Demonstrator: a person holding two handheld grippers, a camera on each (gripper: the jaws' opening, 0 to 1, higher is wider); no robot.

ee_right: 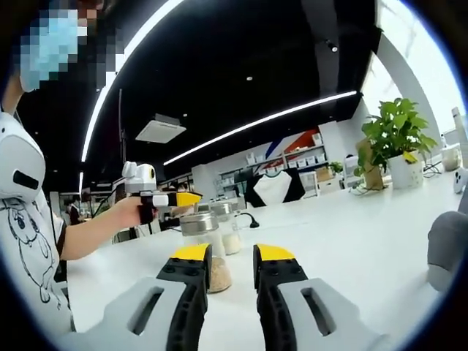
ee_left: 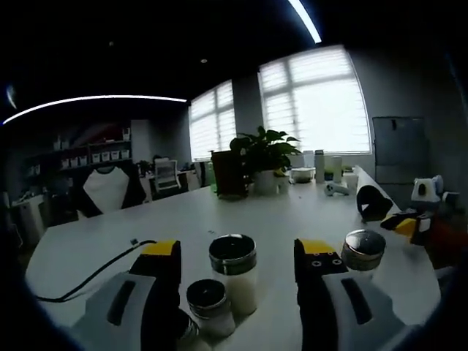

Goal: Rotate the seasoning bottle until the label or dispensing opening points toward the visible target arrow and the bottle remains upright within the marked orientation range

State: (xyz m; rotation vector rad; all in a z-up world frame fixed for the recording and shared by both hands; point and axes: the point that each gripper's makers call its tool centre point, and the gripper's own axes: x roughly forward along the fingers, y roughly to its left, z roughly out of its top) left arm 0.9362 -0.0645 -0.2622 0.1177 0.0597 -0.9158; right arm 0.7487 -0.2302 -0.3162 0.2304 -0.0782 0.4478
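Left tool: as I look along it in the left gripper view, the left tool (ee_left: 238, 259) stands wide open, yellow-tipped jaws on either side of a white seasoning bottle (ee_left: 235, 281), touching nothing I can see.
Seasoning bottle: upright on the desk (ee_left: 285, 216), dark shiny cap, between the jaws and nearer the left one.
Small jar: a shorter dark-lidded jar (ee_left: 208, 303) sits just in front of the bottle, low in the view.
Third jar: a metal-lidded jar (ee_left: 363, 252) stands beyond the right jaw, apart from the bottle.
Right tool: in the right gripper view the right tool (ee_right: 232, 257) has its jaws nearly together, a narrow gap between them, nothing held.
Glass jar ahead: a metal-lidded jar with pale contents (ee_right: 202, 248) stands just past the left jaw tip; I cannot tell whether it touches.
Other tool: the left one (ee_right: 172, 199) appears at left, held in a hand (ee_right: 130, 212).
Farther out: a black cable (ee_left: 95, 274) trails across the desk, and a potted plant (ee_left: 265, 157) stands at the far end by the windows (ee_left: 314, 102).
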